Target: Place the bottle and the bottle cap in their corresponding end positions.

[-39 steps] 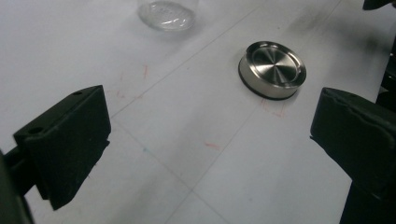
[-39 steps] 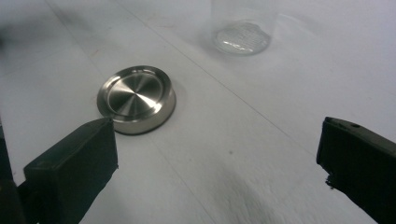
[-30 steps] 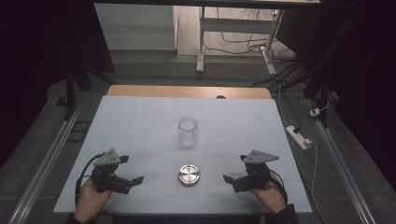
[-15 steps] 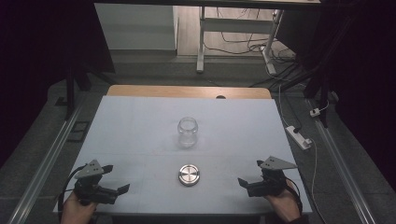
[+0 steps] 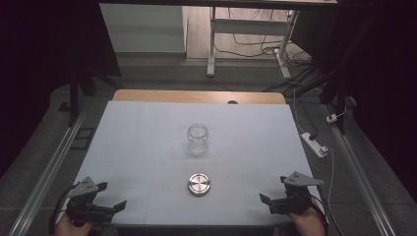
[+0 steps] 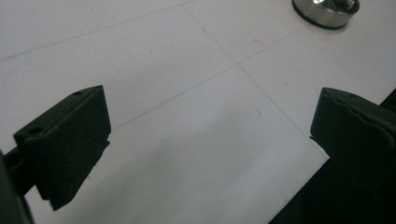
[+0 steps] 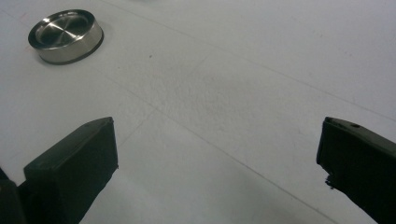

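Note:
A clear glass jar (image 5: 197, 139) stands upright and lidless at the middle of the white table (image 5: 137, 137). A round silver metal lid (image 5: 200, 184) lies flat in front of it, toward the near edge; the same lid (image 6: 327, 10) sits at the top right of the left gripper view, and the lid (image 7: 65, 36) lies at the upper left of the right gripper view. My left gripper (image 5: 112, 200) rests at the near left corner, open and empty, jaws wide apart (image 6: 205, 149). My right gripper (image 5: 272, 195) sits at the near right corner, also open and empty (image 7: 217, 168).
The near table edge runs just under both grippers. A white power strip (image 5: 314, 143) and cables lie on the floor to the right. A desk frame (image 5: 211, 44) stands beyond the far edge. Metal rails flank the table on both sides.
Both hands have drawn back toward the near corners and outward, away from the lid. The jar and lid have not moved.

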### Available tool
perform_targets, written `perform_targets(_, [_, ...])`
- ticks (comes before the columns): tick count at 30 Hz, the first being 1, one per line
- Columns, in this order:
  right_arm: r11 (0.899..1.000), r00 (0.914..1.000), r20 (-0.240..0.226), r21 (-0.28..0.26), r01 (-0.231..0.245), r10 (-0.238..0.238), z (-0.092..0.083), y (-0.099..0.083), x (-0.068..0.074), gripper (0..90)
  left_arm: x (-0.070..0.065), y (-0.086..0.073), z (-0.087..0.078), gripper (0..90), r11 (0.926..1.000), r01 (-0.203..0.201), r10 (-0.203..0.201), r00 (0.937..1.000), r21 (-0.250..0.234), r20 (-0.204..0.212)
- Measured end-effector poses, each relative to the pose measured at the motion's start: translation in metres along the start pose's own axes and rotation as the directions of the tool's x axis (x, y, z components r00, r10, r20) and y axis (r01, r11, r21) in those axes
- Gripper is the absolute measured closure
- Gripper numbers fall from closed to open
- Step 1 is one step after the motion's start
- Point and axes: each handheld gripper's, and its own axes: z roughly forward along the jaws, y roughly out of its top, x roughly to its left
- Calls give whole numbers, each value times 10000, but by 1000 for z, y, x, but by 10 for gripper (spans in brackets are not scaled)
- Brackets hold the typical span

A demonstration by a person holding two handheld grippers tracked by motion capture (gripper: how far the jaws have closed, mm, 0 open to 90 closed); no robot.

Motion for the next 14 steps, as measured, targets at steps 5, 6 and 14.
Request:
perform_targets(5, [9996,10000,38,263,-56,55,-2,-5,0,0,-1,-4,0,0,9997,-31,36,9998,244,-191])
perform_targets(6, [9994,10000,44,329,-47,45,-2,-5,1,0,-1,-5,0,0,9997,-24,30,9998,256,-214])
perform_targets(14, [9991,9999,105,410,-84,79,-4,-7,2,0,-1,-5,0,0,9993,133,-124,9996,342,-267])
